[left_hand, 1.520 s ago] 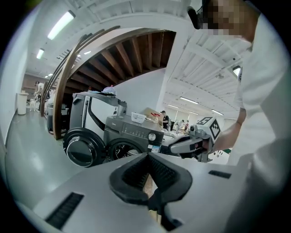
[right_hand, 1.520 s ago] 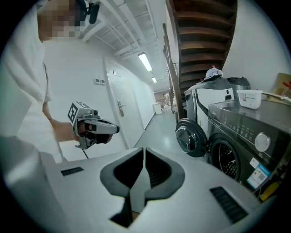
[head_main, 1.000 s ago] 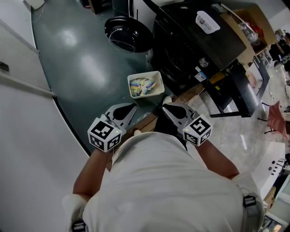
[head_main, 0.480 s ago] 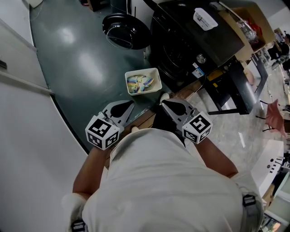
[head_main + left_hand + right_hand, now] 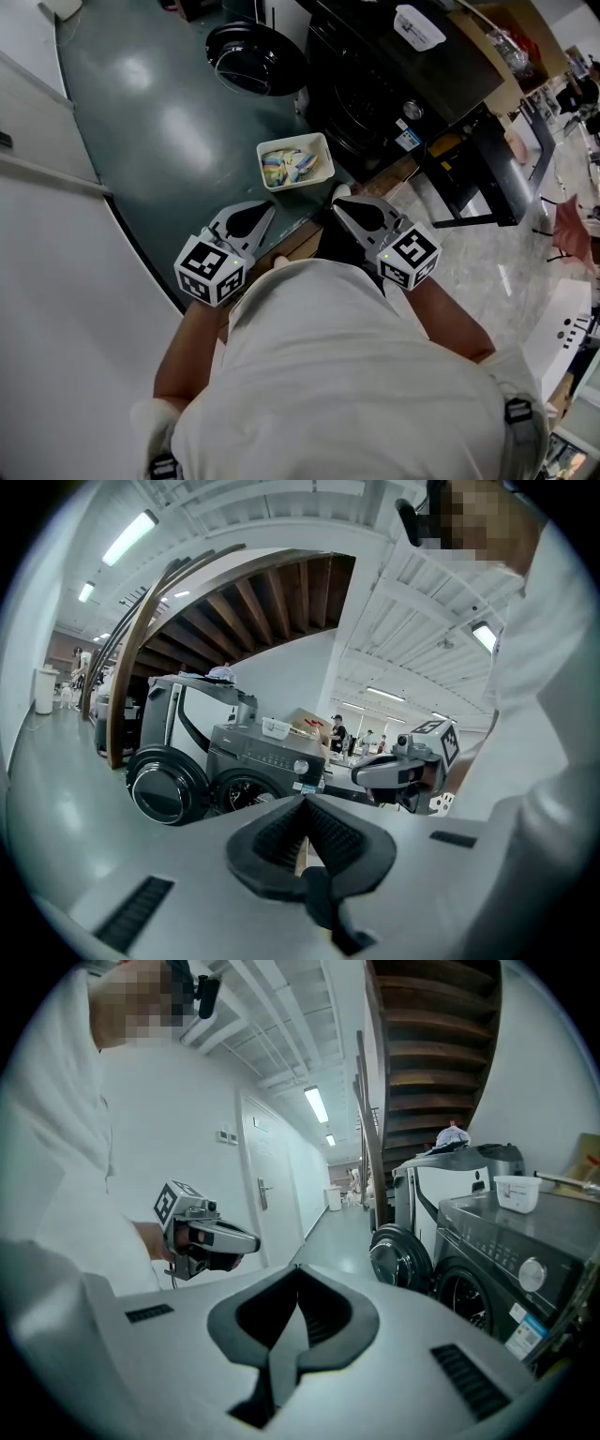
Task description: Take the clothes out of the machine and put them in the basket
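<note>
Currently both tools sit in front of the person's torso. Left hand-held gripper [image 5: 267, 209]: jaws closed tip to tip, nothing between them. Right hand-held gripper [image 5: 338, 204]: likewise closed and empty. White basket [image 5: 305, 186] stands on the green floor [image 5: 159, 122] just beyond the tips and beside the dark machine [image 5: 375, 84]. Pale multicoloured clothes [image 5: 289, 165] lie inside the basket. The round machine door [image 5: 255, 58] is swung open.

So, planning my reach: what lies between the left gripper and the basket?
Nothing: only bare floor separates the left gripper from the basket, shown in the head view.
</note>
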The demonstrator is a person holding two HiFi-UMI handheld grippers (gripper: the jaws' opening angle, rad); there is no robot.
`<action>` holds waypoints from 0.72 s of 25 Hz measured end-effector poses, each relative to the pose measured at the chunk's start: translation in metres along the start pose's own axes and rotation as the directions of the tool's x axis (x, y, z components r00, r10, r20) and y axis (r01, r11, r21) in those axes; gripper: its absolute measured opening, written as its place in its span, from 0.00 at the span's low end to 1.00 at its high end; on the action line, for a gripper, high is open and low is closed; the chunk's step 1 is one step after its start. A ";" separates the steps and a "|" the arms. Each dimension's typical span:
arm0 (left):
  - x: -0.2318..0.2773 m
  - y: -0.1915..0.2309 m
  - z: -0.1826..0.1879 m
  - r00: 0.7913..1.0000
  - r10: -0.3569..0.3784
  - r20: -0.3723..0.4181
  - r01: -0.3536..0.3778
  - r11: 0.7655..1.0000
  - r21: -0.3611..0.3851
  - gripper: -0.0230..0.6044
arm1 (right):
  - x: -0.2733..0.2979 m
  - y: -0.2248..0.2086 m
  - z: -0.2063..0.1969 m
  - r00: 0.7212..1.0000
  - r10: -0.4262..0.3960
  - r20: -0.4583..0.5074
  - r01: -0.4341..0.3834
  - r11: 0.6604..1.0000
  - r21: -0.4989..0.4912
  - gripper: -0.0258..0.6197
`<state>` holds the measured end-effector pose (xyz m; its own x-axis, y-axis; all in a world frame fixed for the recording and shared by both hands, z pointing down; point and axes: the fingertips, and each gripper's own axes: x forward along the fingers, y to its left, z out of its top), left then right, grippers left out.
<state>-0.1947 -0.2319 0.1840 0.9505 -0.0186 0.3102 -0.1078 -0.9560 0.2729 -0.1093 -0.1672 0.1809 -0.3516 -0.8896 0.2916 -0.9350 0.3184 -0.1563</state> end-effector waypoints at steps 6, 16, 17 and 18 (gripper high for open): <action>-0.002 -0.001 -0.003 1.000 -0.001 -0.012 0.001 1.000 -0.001 0.03 | -0.002 0.003 -0.001 1.000 -0.002 -0.008 0.002 1.000 -0.004 0.05; -0.004 0.003 -0.011 1.000 0.002 -0.024 -0.003 1.000 -0.015 0.03 | 0.000 0.005 -0.002 1.000 0.007 -0.027 -0.007 1.000 -0.019 0.05; -0.004 0.003 -0.012 1.000 0.001 -0.025 -0.002 1.000 -0.017 0.03 | 0.000 0.006 -0.002 1.000 0.007 -0.029 -0.008 1.000 -0.019 0.05; -0.004 0.003 -0.012 1.000 0.001 -0.026 -0.001 1.000 -0.019 0.03 | 0.000 0.005 -0.002 0.999 0.008 -0.031 -0.008 1.000 -0.019 0.05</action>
<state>-0.2021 -0.2310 0.1951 0.9424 -0.0117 0.3343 -0.1146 -0.9502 0.2899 -0.1145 -0.1644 0.1820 -0.3600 -0.8764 0.3199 -0.9328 0.3320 -0.1404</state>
